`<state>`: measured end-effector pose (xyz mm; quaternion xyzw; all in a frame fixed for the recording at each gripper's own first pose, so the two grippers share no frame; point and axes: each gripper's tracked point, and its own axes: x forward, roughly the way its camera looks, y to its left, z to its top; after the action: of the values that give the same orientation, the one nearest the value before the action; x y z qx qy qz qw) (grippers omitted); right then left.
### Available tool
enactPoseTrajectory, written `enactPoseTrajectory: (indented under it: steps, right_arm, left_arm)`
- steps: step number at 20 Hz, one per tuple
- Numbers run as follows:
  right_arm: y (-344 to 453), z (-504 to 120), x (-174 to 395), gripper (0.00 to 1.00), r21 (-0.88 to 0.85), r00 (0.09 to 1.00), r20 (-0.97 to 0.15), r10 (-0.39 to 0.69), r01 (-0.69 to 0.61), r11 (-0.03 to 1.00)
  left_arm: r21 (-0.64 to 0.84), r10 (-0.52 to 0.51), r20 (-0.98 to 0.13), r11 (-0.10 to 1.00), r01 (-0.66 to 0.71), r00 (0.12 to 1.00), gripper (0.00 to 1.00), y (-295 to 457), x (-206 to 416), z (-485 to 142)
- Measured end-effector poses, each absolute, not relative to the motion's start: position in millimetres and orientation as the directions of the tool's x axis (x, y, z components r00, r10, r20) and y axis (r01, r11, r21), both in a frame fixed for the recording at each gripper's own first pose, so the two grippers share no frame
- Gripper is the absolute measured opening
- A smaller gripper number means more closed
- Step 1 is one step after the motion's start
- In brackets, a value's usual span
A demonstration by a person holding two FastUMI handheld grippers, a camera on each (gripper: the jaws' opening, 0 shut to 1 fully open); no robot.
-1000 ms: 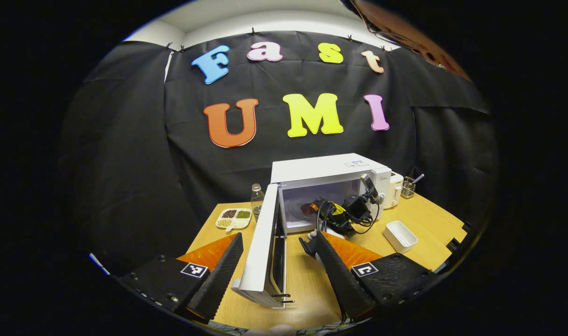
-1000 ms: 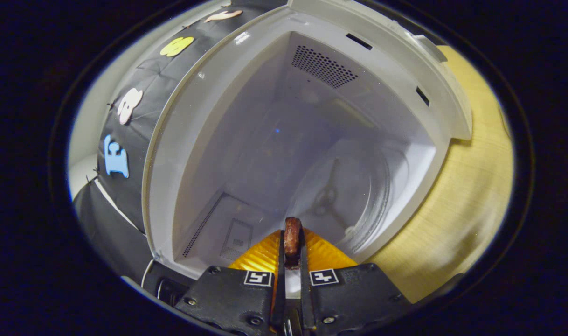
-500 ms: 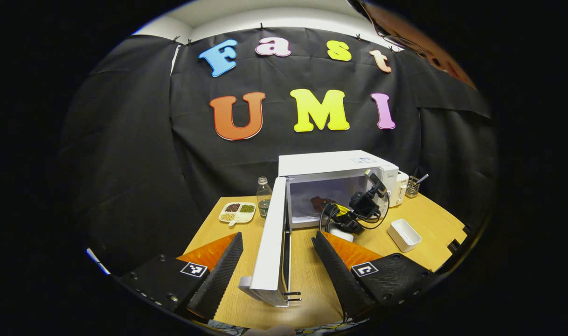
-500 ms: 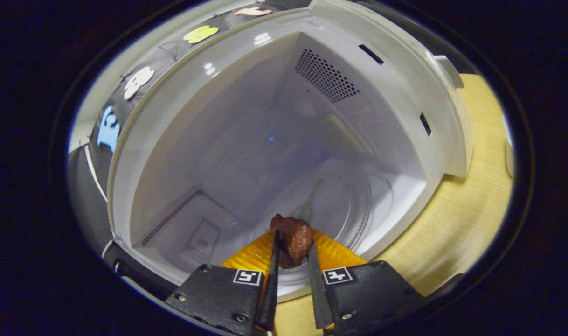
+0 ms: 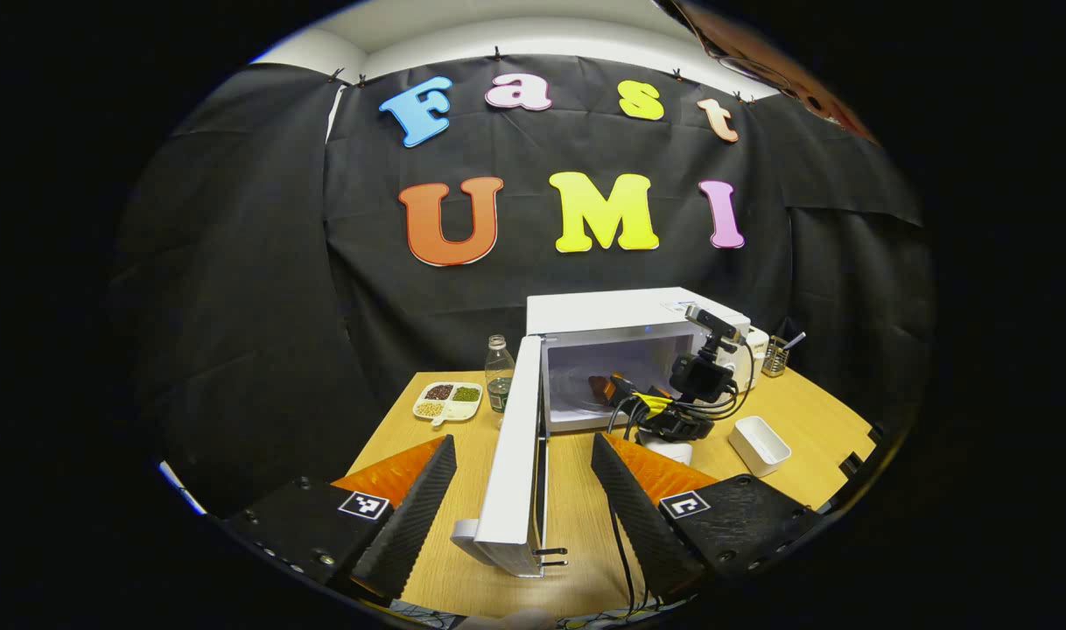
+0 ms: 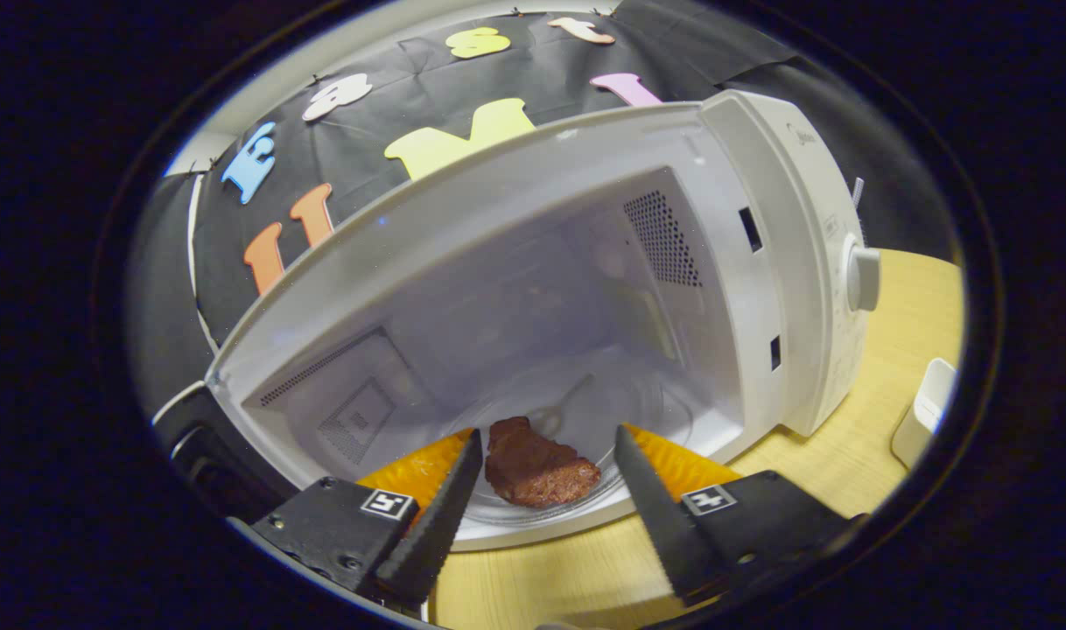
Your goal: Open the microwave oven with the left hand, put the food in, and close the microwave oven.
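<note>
The white microwave (image 5: 625, 313) stands on the wooden table with its door (image 5: 515, 455) swung wide open. A brown piece of food (image 6: 537, 468) lies on the glass turntable (image 6: 603, 420) inside, near the front. My right gripper (image 6: 546, 437) is open, its fingers apart on either side of the food without touching it. In the left gripper view the right gripper (image 5: 612, 388) reaches into the oven mouth. My left gripper (image 5: 524, 446) is open near the table's front edge, with the door's free edge between its fingers, untouched.
A glass bottle (image 5: 498, 372) and a divided dish of beans (image 5: 446, 402) sit left of the microwave. A white rectangular container (image 5: 758, 442) lies to the right, with a utensil holder (image 5: 775, 357) behind. A cable (image 5: 625, 560) trails over the table (image 5: 577, 525).
My right gripper has opened and let go of the food, which now rests on the turntable. It has drawn back a little from the oven. The left gripper barely moved.
</note>
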<state>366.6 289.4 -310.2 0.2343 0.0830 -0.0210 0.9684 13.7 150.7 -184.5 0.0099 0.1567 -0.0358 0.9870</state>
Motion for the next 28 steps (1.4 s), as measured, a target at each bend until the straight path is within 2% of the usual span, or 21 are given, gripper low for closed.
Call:
enactPoseTrajectory:
  steps: [1, 2, 3, 4, 8, 9, 10, 15, 18, 23, 24, 25, 26, 27, 28]
  right_arm:
    - [286, -306, 358, 1.0, 0.435, 0.984, -0.176, 0.006, 0.072, 0.898]
    - [284, -298, 348, 0.89, 0.419, 0.983, -0.181, 0.021, 0.058, 0.906]
    - [278, -291, 336, 0.89, 0.387, 0.981, -0.19, 0.028, 0.049, 0.921]
    - [272, -284, 323, 1.0, 0.351, 0.978, -0.203, 0.038, 0.037, 0.936]
    - [236, -250, 264, 1.0, 0.24, 0.966, -0.248, 0.072, -0.011, 0.971]
    - [225, -241, 251, 0.89, 0.203, 0.963, -0.255, 0.083, -0.03, 0.979]
    - [210, -233, 237, 1.0, 0.157, 0.959, -0.272, 0.075, -0.033, 0.987]
    - [156, -179, 166, 1.0, 0.111, 0.958, -0.276, 0.083, -0.054, 0.992]
    - [150, -160, 122, 1.0, 0.146, 0.946, -0.303, 0.116, -0.074, 0.987]
    - [143, -148, 57, 1.0, 0.082, 0.937, -0.324, 0.131, -0.11, 0.99]
    - [143, -154, 48, 1.0, 0.086, 0.931, -0.338, 0.137, -0.114, 0.99]
    - [145, -161, 40, 0.9, 0.102, 0.921, -0.362, 0.146, -0.117, 0.988]
    - [146, -166, 33, 0.91, 0.112, 0.912, -0.382, 0.153, -0.119, 0.987]
    - [146, -168, 27, 1.0, 0.113, 0.908, -0.392, 0.151, -0.115, 0.987]
    - [145, -167, 23, 1.0, 0.109, 0.904, -0.4, 0.149, -0.114, 0.987]
  left_arm:
    - [0.009, -0.064, -0.303, 0.998, 0.07, 0.951, 0.96, 153, 14, -182]
    - [0.002, -0.065, -0.295, 0.998, 0.068, 0.953, 0.96, 155, 15, -179]
    - [-0.007, -0.064, -0.287, 0.998, 0.065, 0.956, 0.96, 156, 16, -175]
    - [-0.011, -0.062, -0.273, 0.998, 0.061, 0.96, 0.96, 159, 16, -170]
    - [-0.003, -0.03, -0.224, 1.0, 0.031, 0.974, 0.96, 179, 15, -143]
    - [0.003, -0.023, -0.214, 1.0, 0.024, 0.977, 0.96, 184, 13, -137]
    - [0.011, -0.013, -0.206, 1.0, 0.016, 0.978, 0.96, 190, 12, -135]
    - [0.037, 0.046, -0.193, 0.999, -0.039, 0.98, 0.96, 220, 1, -134]
    - [0.03, 0.096, -0.179, 0.995, -0.092, 0.979, 0.96, 237, -6, -141]
    - [0.006, 0.121, -0.214, 0.992, -0.123, 0.969, 0.96, 251, -10, -178]
    - [0.001, 0.118, -0.227, 0.993, -0.121, 0.967, 0.88, 253, -9, -188]
    - [-0.008, 0.102, -0.234, 0.994, -0.107, 0.967, 0.96, 252, -8, -200]
    - [-0.011, 0.111, -0.246, 0.993, -0.117, 0.963, 0.92, 256, -6, -210]
    - [-0.022, 0.098, -0.253, 0.994, -0.107, 0.963, 0.77, 260, -4, -219]
    - [-0.039, 0.083, -0.273, 0.994, -0.097, 0.959, 0.68, 258, -6, -231]
